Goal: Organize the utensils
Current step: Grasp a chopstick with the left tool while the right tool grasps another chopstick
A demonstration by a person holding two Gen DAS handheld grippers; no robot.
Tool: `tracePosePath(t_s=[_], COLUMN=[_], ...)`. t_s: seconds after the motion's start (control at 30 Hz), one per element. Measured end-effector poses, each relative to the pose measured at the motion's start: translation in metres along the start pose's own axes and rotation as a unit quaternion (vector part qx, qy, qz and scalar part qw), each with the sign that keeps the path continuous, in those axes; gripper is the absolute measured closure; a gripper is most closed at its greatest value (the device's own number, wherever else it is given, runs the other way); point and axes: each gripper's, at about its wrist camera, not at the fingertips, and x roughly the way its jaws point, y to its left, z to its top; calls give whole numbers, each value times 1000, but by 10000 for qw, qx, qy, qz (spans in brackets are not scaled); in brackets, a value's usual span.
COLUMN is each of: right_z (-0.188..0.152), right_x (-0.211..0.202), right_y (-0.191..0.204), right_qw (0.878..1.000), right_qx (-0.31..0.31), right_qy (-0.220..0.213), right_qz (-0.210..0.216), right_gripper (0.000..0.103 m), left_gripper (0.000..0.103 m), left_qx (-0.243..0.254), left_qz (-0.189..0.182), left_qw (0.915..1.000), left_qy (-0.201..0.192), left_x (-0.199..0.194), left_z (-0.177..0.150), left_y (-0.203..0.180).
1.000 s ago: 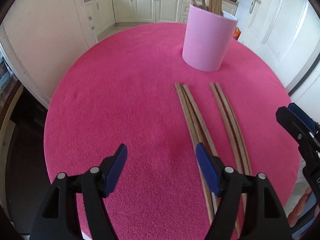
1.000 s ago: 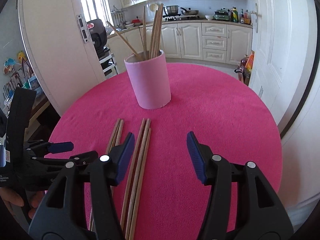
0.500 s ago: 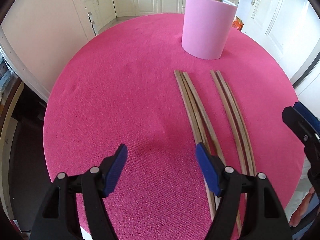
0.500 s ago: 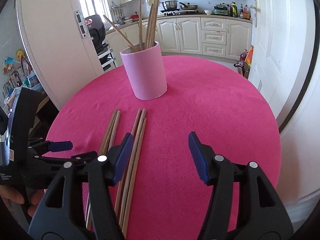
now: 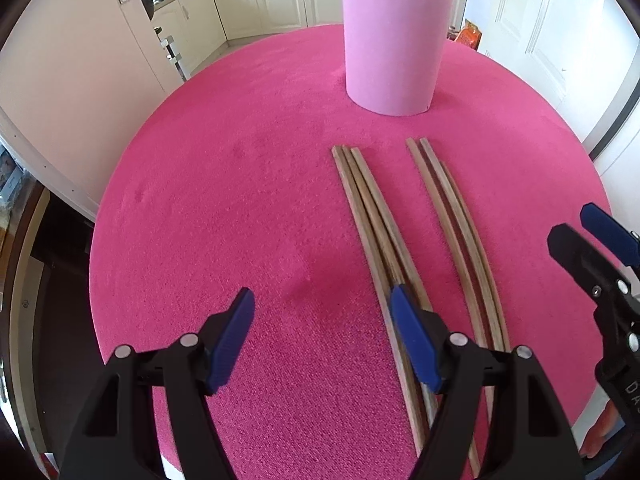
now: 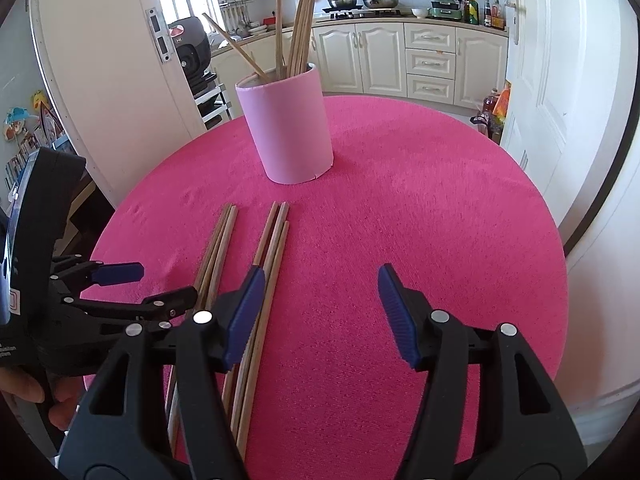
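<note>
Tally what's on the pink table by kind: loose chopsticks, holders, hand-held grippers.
Loose wooden chopsticks: 6, as a group of 3 and another group of 3
Pink holder: 1, with more sticks standing inside, count unclear
Hand-held grippers: 2, left and right, both empty
Total: 9

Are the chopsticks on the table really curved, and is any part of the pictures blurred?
Left wrist view: fisheye distortion bows the chopsticks; focus is sharp. Right wrist view: the same chopsticks look nearly straight, the door frame bends at the edge, daylight from the window glares, no motion blur.
</note>
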Motion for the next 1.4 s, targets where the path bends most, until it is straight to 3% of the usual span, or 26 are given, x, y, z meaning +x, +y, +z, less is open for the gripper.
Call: tracePosePath(t_s=[0.23,0.37,0.43,0.5,0.57,0.73,1.03,1.23,1.4], right_z=[2,5,6,7,9,8,8,11,10], right_x=[10,22,26,29,32,41,42,47,47], right_y=[4,8,10,12,15,21,29,34,26], right_qw=[9987,9954,9935,9914,9906,9869,9847,9833,9830], right_qx=[-218,-296,-294,-264,-310,-390,-427,-583,-459], right_qy=[454,894,1058,1213,1289,1558,1676,1722,1776], right_qz=[14,192,298,413,349,174,216,-99,7], right_gripper=[44,45,61,70,70,79,79,79,79], left_gripper=[34,61,69,82,90,92,92,92,92], left_qx=[83,-12,-95,-222,-378,-549,-609,-608,-609], left_qz=[-150,-343,-399,-436,-569,-804,-940,-1000,-1035], left_qw=[9998,9994,9992,9988,9977,9952,9937,9931,9927], left_qy=[31,25,22,-9,-13,-49,-91,-105,-107], left_x=[5,0,-1,-1,0,0,3,1,1], left_z=[-2,-3,-3,-4,-4,-5,-4,-9,-9], left_y=[1,3,9,17,26,36,40,48,49])
